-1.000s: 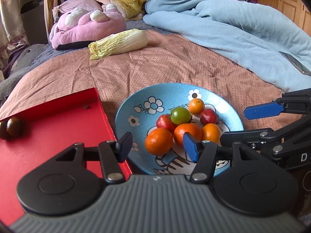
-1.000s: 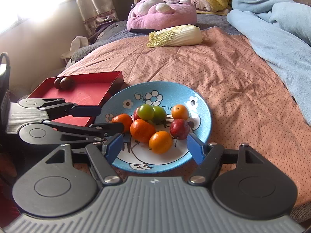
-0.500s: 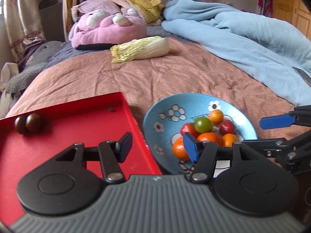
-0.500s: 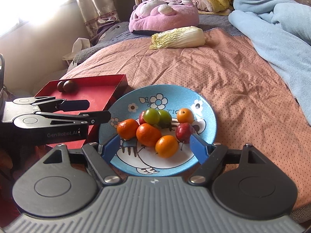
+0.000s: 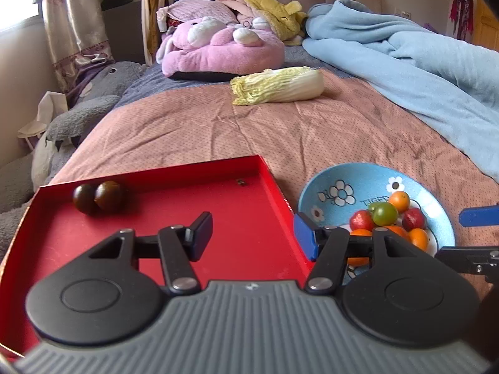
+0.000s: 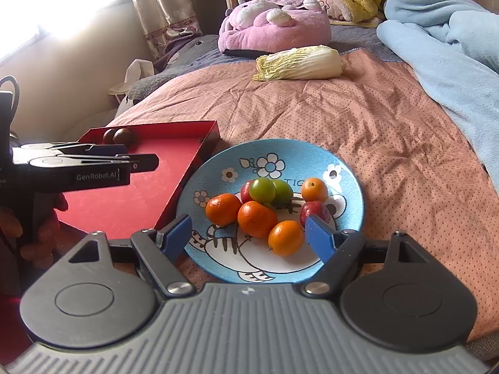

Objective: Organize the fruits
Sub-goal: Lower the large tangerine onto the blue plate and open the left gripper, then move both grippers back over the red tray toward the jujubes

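Your left camera looks down close over the red tray [image 5: 156,233]. Your right camera sits close above the blue plate [image 6: 312,155]. Both face up the bed [image 5: 296,131] and share tray and plate.

Black linkage arms, silver screws, blue pads on fingers [image 6: 319,238]; grey ribbed housing; "GenRobot.AI" marking.

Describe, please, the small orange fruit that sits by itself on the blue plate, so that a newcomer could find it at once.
On the pink bedspread, beside the red tray, lies a blue flowered plate of small fruits. The one meant is at the pile's far right, just beyond a dark red fruit. It is the smallest orange one, and the three other orange fruits cluster nearer the camera.
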Demonstrator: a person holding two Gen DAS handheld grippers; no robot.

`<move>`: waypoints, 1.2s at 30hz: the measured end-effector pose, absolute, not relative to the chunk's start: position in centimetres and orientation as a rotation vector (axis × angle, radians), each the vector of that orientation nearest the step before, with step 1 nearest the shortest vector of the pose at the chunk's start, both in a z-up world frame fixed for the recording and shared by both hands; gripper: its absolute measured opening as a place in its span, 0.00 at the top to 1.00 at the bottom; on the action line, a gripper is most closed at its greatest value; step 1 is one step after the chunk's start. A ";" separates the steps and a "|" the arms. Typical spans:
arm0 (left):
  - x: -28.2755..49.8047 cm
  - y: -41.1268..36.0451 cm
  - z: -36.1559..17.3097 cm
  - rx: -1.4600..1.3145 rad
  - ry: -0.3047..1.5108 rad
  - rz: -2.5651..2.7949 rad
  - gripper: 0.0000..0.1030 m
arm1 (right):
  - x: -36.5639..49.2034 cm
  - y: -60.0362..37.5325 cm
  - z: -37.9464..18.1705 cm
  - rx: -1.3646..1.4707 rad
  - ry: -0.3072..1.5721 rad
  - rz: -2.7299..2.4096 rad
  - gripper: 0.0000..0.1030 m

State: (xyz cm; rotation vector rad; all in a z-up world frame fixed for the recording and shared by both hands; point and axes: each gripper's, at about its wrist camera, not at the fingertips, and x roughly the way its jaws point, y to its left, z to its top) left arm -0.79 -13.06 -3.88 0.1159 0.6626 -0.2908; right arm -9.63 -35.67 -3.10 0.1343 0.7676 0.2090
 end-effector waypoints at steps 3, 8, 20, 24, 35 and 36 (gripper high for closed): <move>-0.4 -12.2 -3.5 0.091 0.665 -0.271 0.42 | -9.6 -35.4 -2.9 0.133 0.766 0.215 0.19; -0.1 -10.9 -3.0 0.084 0.660 -0.243 0.42 | -9.6 -34.7 -2.6 0.129 0.761 0.230 0.19; 1.5 -7.4 -1.7 0.096 0.641 -0.172 0.42 | -9.4 -33.7 -2.5 0.134 0.767 0.256 0.18; 2.1 -6.0 -1.4 0.072 0.642 -0.143 0.42 | -9.1 -33.3 -2.4 0.140 0.763 0.266 0.18; 2.3 -4.9 -1.6 0.028 0.665 -0.114 0.42 | -7.5 -30.4 -2.1 0.124 0.763 0.324 0.18; 2.3 -4.8 -1.6 0.027 0.667 -0.110 0.42 | -7.2 -30.0 -2.1 0.122 0.763 0.331 0.18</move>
